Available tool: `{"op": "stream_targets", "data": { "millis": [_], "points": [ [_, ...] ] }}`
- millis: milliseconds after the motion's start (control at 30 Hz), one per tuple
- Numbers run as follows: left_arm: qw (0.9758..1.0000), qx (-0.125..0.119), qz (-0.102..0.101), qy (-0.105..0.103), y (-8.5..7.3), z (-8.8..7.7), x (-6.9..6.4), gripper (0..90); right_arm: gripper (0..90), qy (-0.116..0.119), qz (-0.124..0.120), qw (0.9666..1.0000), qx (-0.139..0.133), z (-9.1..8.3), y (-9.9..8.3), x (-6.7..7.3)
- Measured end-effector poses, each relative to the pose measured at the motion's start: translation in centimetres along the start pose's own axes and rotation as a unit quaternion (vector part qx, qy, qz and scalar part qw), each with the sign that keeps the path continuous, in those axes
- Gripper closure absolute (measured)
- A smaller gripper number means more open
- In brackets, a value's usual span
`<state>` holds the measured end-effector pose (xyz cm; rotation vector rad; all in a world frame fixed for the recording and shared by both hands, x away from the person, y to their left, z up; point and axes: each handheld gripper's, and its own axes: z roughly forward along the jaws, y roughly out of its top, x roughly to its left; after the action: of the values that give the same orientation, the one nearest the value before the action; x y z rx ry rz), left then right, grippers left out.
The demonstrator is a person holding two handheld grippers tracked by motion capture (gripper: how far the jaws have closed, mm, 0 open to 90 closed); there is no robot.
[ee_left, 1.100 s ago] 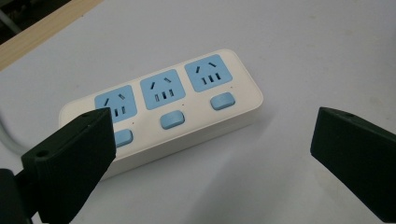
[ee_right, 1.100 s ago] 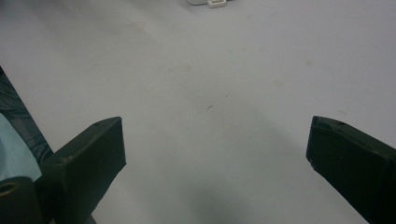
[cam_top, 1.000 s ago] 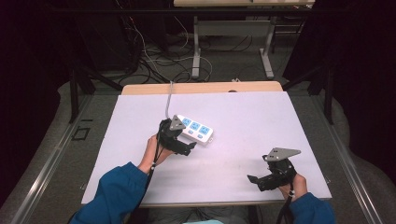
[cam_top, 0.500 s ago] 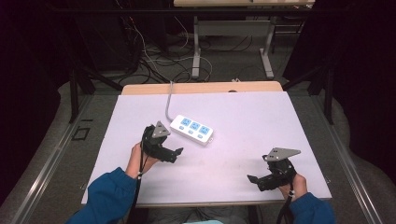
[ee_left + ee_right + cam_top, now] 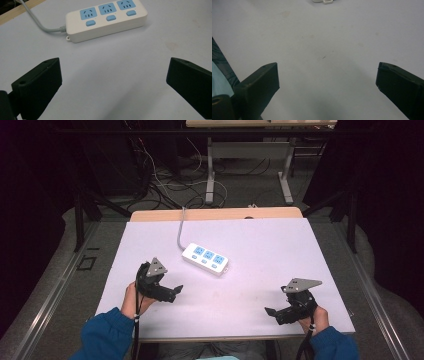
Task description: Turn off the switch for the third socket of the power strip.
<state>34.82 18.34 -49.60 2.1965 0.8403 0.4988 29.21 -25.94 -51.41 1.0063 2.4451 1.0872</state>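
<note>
A white power strip [image 5: 206,259] with three blue sockets and a grey cord [image 5: 180,227] lies flat near the middle of the white table [image 5: 260,250]. My left gripper [image 5: 175,293] sits at the near left, apart from the strip, and points toward it. In the left gripper view the strip [image 5: 107,18] lies ahead of the wide-open jaws, and my left gripper [image 5: 113,82] holds nothing. My right gripper [image 5: 272,314] rests at the near right, open over bare table. In the right gripper view my right gripper [image 5: 327,85] is empty, and a corner of the strip [image 5: 322,1] shows at the top edge.
The cord runs off the table's far edge, past a wooden strip [image 5: 220,214]. Beyond it are metal table legs [image 5: 211,175] and tangled cables [image 5: 160,185] on the floor. Blue sleeves [image 5: 105,335] enter from the near edge.
My left gripper has drawn back from the power strip toward the near left and now sits apart from it. The strip and my right gripper have stayed put.
</note>
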Motion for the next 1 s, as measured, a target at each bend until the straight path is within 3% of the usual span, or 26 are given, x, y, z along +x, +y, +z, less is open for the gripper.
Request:
{"op": "stream_targets", "data": {
  "millis": [300,467,533,1000],
  "points": [
    [0.9998,0.006,-0.017,0.003,-1.4,-1.2,0.3,0.5,4.2,-0.003,-0.001,0.9999,-0.01,0.1,0.0,0.0],
    [0.9997,0.008,-0.021,0.008,-2.2,-2.0,0.6,0.5,4.2,-0.001,0.001,1.0,0.0,0.0,0.0,0.0],
    [0.9996,0.009,-0.024,0.009,-2.5,-2.3,0.6,0.5,4.2,-0.003,-0.002,1.0,-0.009,0.1,0.0,0.0],
    [0.9993,0.008,-0.034,0.015,-4.5,-4.2,0.8,0.5,4.2,-0.003,-0.002,1.0,-0.004,0.0,0.0,0.0]
  ]
}}
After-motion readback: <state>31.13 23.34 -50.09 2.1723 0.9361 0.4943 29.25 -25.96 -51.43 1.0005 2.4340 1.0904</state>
